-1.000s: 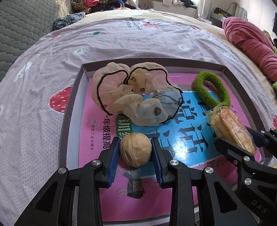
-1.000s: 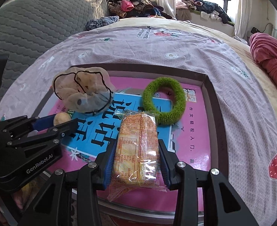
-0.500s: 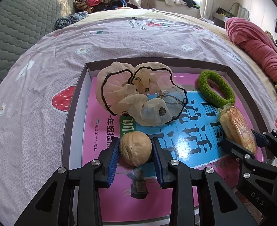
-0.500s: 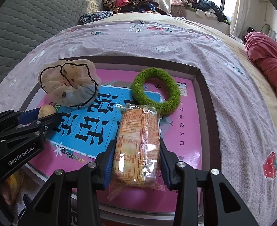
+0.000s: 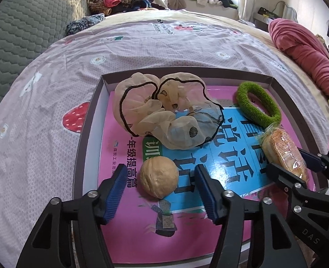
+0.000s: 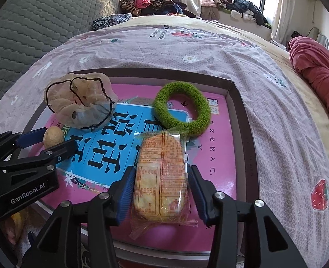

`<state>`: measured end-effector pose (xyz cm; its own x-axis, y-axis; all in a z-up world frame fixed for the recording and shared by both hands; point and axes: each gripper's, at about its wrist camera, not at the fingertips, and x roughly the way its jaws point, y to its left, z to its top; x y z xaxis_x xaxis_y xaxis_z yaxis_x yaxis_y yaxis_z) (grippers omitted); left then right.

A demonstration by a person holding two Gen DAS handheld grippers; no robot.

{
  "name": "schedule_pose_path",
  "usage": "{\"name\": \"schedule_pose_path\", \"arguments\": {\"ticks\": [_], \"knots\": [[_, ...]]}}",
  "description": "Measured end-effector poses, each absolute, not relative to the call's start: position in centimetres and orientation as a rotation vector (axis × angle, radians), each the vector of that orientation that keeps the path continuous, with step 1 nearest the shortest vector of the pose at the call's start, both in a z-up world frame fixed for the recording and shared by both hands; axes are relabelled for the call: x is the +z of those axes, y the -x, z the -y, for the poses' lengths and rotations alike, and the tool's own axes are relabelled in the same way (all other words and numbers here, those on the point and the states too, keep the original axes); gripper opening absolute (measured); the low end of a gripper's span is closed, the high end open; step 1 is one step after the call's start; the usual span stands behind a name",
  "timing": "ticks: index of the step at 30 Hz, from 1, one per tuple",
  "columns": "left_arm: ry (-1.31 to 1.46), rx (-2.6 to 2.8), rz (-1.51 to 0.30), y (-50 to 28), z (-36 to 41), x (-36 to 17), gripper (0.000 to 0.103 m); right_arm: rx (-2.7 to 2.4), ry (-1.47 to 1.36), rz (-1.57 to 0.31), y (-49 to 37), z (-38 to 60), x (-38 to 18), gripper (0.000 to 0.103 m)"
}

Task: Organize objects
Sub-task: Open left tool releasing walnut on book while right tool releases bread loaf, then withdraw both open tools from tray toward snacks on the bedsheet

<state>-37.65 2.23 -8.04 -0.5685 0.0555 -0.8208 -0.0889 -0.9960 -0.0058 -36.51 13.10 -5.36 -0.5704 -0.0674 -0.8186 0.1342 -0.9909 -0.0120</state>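
Left wrist view: round tan walnut [image 5: 159, 180] sits on the pink book between the left gripper's [image 5: 160, 185] spread pads, untouched (right gripper [image 6: 161, 184] likewise straddles the lengthwise cracker packet [image 6: 161, 178]).

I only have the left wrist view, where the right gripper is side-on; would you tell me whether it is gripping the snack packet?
Observer: It looks open. The right wrist view shows the right gripper with a narrow gap between each pad and the snack packet.
Operator: Thank you. Is the packet lying flat?
Observer: It seems so. It lies lengthwise between the fingers on the pink book, printed side up.
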Motion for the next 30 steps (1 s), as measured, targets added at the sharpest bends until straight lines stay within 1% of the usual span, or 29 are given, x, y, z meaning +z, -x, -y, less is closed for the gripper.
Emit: {"name": "schedule_pose_path", "arguments": {"ticks": [1,9,12,14,16,21,23,26,30], "knots": [[1.421,2.712,-0.058,37.7,-2.2,-8.1,0.07,-2.69,-1.389,-0.107,36.5,-13.1,-5.2,0.052],[1.436,2.708,-0.066,37.7,-2.3,-8.1,0.075,-2.713,-1.36,-0.087,36.3,-13.5,-4.4,0.054],[1.443,2.675,-0.008,37.8,-2.0,-8.1,0.078,-2.724,-1.338,-0.074,36.1,-13.7,-3.8,0.056],[1.446,2.681,-0.004,37.9,-1.8,-8.0,0.078,-2.737,-1.319,-0.068,36.0,-13.8,-3.4,0.058],[1.452,2.687,-0.004,37.8,-1.8,-7.9,0.078,-2.742,-1.309,-0.066,36.0,-13.9,-3.1,0.058],[1.412,2.656,0.103,37.4,-1.2,-6.8,0.078,-2.755,-1.292,-0.05,35.8,-14.2,-2.6,0.06],[1.399,2.679,0.094,37.2,-1.1,-6.3,0.078,-2.753,-1.288,-0.044,35.8,-14.2,-2.5,0.064],[1.388,2.713,0.068,37.1,-0.9,-5.7,0.08,-2.754,-1.28,-0.037,35.7,-14.3,-2.3,0.067],[1.386,2.722,0.086,37.1,-0.4,-5.4,0.083,-2.755,-1.261,-0.035,35.4,-14.2,-1.9,0.068]]}}
